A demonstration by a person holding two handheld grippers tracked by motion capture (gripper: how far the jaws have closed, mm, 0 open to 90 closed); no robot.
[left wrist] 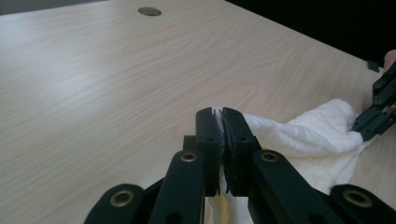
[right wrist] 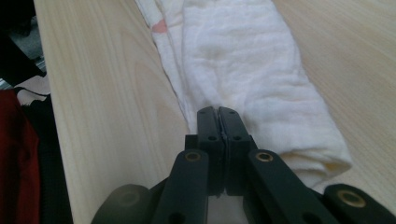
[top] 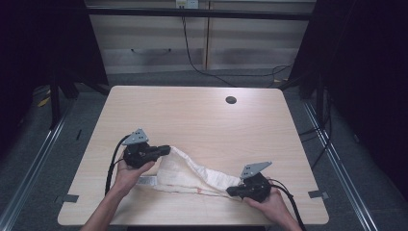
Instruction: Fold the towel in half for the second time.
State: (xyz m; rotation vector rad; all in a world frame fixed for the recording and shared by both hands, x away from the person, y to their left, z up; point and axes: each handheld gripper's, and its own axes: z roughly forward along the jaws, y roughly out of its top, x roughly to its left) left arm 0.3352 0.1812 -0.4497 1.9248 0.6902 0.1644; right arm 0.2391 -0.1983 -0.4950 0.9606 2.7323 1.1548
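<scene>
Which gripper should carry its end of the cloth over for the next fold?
Probably left. The left gripper is clamped on the white cloth with bare table ahead; the right gripper sits near the table's front edge.

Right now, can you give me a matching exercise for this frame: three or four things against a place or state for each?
Things:
1. left gripper
2. right gripper
3. white cloth
4. round hole

Places or states:
A. far part of the table
B. bunched between both grippers
C. clamps the cloth's right end
D. clamps the cloth's left end

Pairs: 1-D, 2-C, 3-B, 4-A
</scene>
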